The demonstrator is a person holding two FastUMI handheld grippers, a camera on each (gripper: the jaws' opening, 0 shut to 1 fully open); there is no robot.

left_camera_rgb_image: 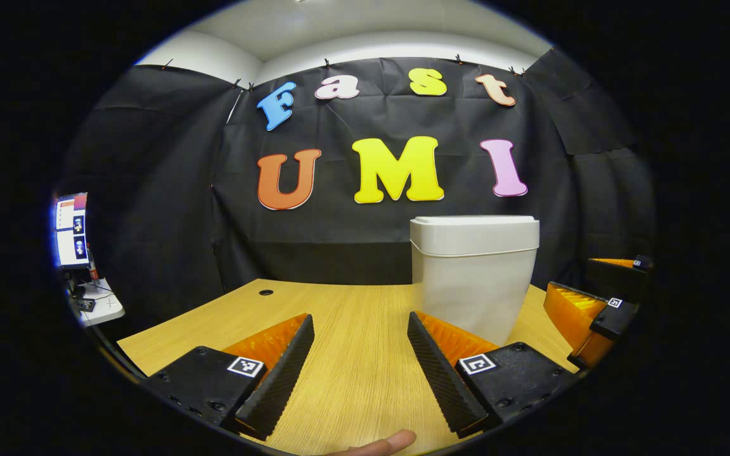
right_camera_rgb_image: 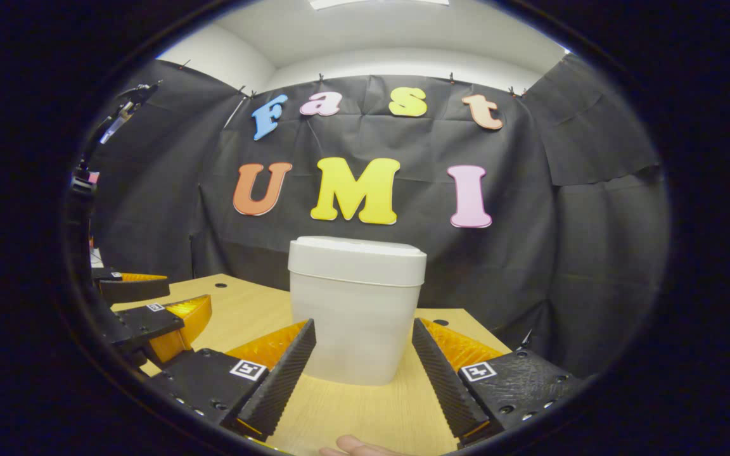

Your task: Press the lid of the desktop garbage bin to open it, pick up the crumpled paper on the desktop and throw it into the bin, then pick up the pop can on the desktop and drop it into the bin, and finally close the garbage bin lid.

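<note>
A fingertip (left_camera_rgb_image: 383, 443) pokes in at the bottom of the left gripper view. Left gripper (left_camera_rgb_image: 360, 367) spread wide over bare desk (left_camera_rgb_image: 352, 329), nothing between its fingers. Right gripper (right_camera_rgb_image: 364, 373) also spread, holding nothing, garbage bin (right_camera_rgb_image: 355, 304) straight ahead between its fingers, not touching. Bin lid (right_camera_rgb_image: 357, 253) down, bin near desk's far edge. Cable hole (left_camera_rgb_image: 266, 292) by far left corner. Monitor (left_camera_rgb_image: 71, 229) off desk's left side.

Black cloth wall (left_camera_rgb_image: 149, 190), white ceiling (right_camera_rgb_image: 390, 31), wooden desk (left_camera_rgb_image: 358, 329)
</note>
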